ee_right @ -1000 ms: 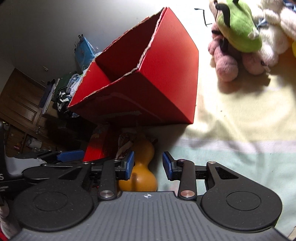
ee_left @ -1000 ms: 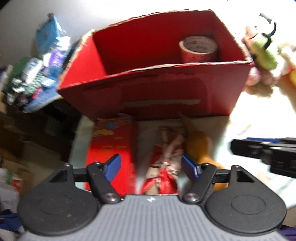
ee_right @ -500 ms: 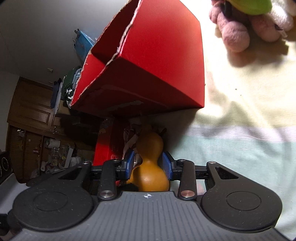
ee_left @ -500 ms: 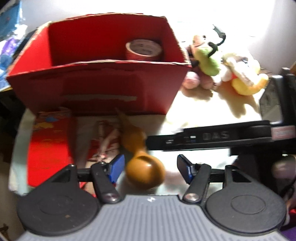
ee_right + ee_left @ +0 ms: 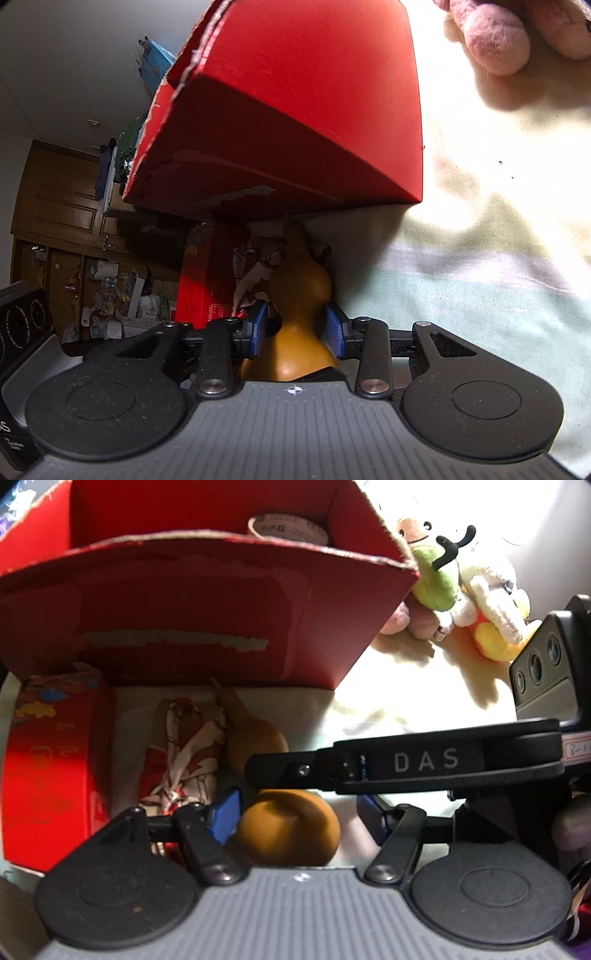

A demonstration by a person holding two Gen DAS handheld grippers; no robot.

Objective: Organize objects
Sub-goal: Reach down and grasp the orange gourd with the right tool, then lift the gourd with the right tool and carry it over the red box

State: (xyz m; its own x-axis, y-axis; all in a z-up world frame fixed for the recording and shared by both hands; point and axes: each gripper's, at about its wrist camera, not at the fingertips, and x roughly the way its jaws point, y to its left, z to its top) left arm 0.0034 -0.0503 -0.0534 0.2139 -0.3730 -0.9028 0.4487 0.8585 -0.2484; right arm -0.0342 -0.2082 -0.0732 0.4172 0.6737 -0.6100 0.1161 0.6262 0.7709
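The gourd (image 5: 295, 325) lies on the cloth-covered surface (image 5: 480, 258), neck pointing at 12 o'clock toward the red cardboard box (image 5: 295, 110). The right gripper (image 5: 295, 328) brackets its waist, pads close alongside, whether touching I cannot tell. The left gripper (image 5: 299, 812) hangs spread wide. Probably light, hard, smooth-skinned and slippery; the narrow waist suits gripping. Cluttered shelves sit at 9 o'clock.

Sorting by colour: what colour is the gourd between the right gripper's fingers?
Orange-brown, smooth and unpatterned; the gourd shows best in the right wrist view.
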